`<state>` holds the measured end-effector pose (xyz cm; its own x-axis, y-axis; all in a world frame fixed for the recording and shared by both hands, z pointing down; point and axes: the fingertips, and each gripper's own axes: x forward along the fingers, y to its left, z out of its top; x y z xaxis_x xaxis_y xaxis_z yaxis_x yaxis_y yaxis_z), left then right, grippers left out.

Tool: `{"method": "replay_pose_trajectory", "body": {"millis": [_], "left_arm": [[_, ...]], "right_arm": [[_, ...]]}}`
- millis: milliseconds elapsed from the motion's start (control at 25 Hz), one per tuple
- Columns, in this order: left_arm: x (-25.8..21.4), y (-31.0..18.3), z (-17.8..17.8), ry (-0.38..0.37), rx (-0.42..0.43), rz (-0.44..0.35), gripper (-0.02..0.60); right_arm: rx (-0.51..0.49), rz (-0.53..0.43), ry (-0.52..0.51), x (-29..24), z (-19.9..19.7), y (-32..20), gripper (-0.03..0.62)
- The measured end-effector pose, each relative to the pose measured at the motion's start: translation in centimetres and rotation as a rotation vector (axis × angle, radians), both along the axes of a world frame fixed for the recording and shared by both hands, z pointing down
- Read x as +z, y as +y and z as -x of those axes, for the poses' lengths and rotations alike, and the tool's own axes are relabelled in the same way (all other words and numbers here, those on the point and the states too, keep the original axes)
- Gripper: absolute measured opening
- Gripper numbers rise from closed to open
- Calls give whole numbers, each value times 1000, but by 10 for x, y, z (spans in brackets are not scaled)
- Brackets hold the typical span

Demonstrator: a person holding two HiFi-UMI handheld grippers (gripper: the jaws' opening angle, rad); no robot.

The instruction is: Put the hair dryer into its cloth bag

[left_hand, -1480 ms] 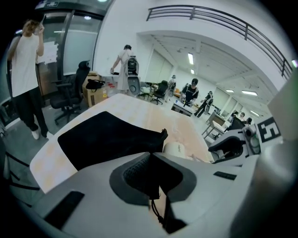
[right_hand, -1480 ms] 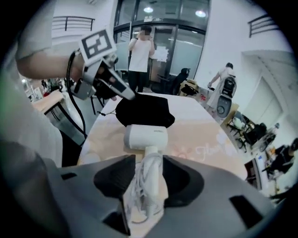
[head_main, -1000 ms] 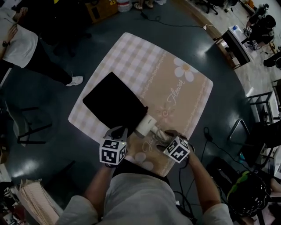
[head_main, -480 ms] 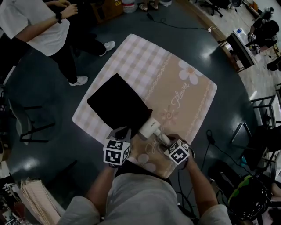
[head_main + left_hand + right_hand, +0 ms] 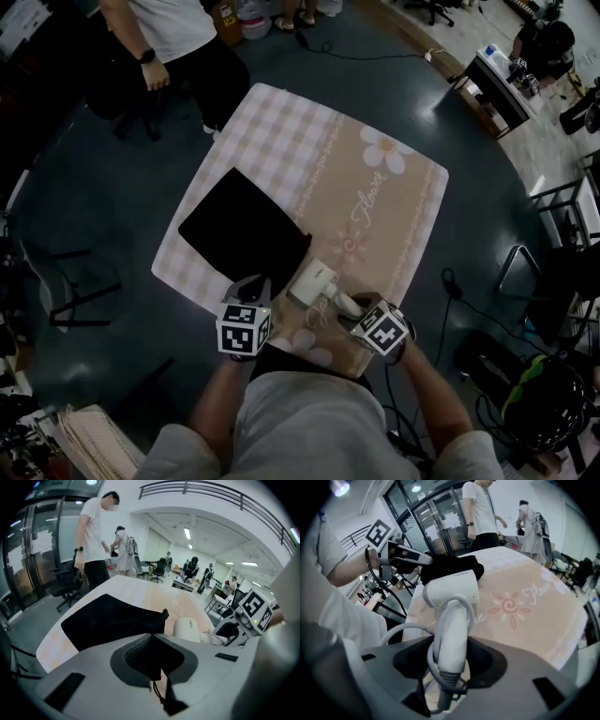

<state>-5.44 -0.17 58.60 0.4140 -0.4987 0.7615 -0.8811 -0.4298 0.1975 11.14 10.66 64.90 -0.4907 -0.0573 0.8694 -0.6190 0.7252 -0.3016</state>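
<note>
The white plastic hair dryer (image 5: 452, 592) lies just ahead of my right gripper (image 5: 450, 663). Its handle sits between the jaws, which have just been closing and appear to press it. My left gripper (image 5: 157, 660), jaws nearly together, pinches the near edge of the black cloth bag (image 5: 112, 620).

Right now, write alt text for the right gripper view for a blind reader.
A white hair dryer, its cord looped round the handle, stands between the right gripper's jaws, which have just been closing onto the handle. Beyond it a black cloth bag lies on a beige flower-print mat, with the left gripper holding its edge.
</note>
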Motion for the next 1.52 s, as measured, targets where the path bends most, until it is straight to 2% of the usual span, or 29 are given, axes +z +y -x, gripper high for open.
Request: {"method": "replay_pose_trajectory", "body": {"millis": [200, 800, 1120, 1520], "left_arm": [[-6, 2, -3, -26, 24, -16, 18], [-13, 2, -5, -22, 63, -15, 18], [-13, 3, -9, -15, 81, -11, 18], [-14, 1, -11, 2, 86, -14, 18]], "right_arm": [[24, 36, -47, -13, 18, -3, 224], [7, 49, -31, -14, 53, -22, 224], [61, 60, -47, -12, 65, -33, 224], [68, 34, -45, -12, 77, -46, 224]]}}
